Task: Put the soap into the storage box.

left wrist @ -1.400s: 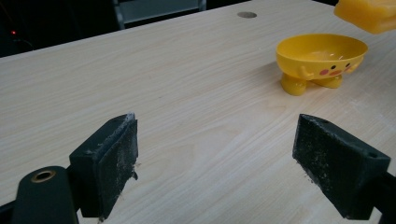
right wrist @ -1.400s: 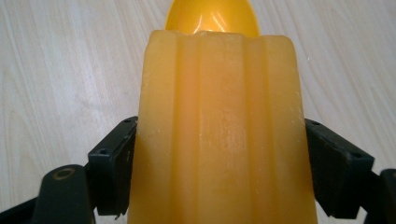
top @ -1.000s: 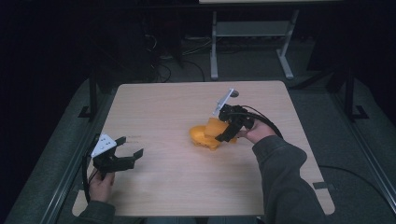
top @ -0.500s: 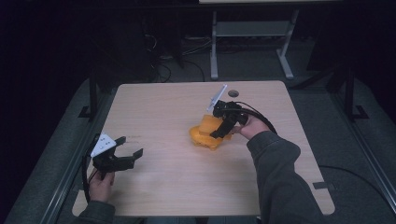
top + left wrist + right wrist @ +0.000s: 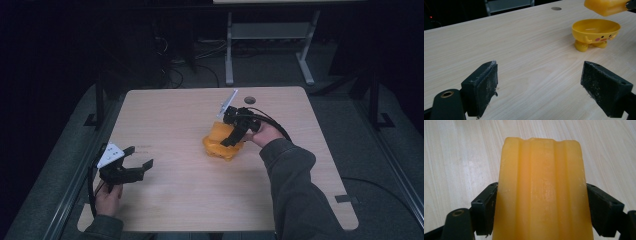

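Observation:
A yellow footed dish with a small painted face stands near the middle of the wooden table. Just above the dish hangs a ridged orange block, and my right gripper is shut on it. In the right gripper view the block sits squeezed between both jaws, with bare table under it. My left gripper rests low at the table's front left, open, with nothing between its pads. It points toward the dish from well short of it.
A small round hole is set in the table near its far edge. Beyond the table stand a grey metal frame and cables on the dark floor. A black cable loops from the right gripper.
My right gripper has shifted a little to the left with the orange block, now over the dish. The left gripper has not moved.

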{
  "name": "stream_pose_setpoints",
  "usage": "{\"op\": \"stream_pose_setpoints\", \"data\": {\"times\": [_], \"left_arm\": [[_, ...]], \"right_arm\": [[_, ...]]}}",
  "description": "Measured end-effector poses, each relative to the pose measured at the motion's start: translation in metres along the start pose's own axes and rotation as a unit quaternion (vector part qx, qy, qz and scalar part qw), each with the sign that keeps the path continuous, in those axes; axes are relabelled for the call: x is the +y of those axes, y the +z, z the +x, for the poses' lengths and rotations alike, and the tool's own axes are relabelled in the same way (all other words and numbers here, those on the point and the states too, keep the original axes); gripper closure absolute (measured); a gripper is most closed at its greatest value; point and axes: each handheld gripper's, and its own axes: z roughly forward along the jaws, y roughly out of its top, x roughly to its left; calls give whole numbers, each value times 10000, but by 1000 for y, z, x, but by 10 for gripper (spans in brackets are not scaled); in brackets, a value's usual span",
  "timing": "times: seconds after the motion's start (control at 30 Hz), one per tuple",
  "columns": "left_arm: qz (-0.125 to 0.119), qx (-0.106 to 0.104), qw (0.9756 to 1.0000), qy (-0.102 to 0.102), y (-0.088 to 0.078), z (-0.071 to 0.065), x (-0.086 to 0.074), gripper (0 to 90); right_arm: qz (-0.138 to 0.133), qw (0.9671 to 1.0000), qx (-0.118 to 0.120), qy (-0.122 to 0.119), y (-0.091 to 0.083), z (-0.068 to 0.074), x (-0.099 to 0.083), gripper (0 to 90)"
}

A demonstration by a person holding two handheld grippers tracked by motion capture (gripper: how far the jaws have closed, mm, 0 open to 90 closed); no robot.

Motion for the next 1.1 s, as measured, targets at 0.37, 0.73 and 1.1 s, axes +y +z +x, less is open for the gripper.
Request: {"op": "stream_pose_setpoints", "data": {"times": [0.37,0.73,1.1], "left_arm": [[-7,-3,10000,-3,0,0,0,134],[-10,4,10000,-10,0,0,0,134],[-18,7,10000,-16,0,1,0,134]], "right_arm": [[20,9999,114,29,12,-2,3,205],[-1,9998,188,60,23,-4,3,205],[28,9997,230,52,29,-4,3,205]]}}
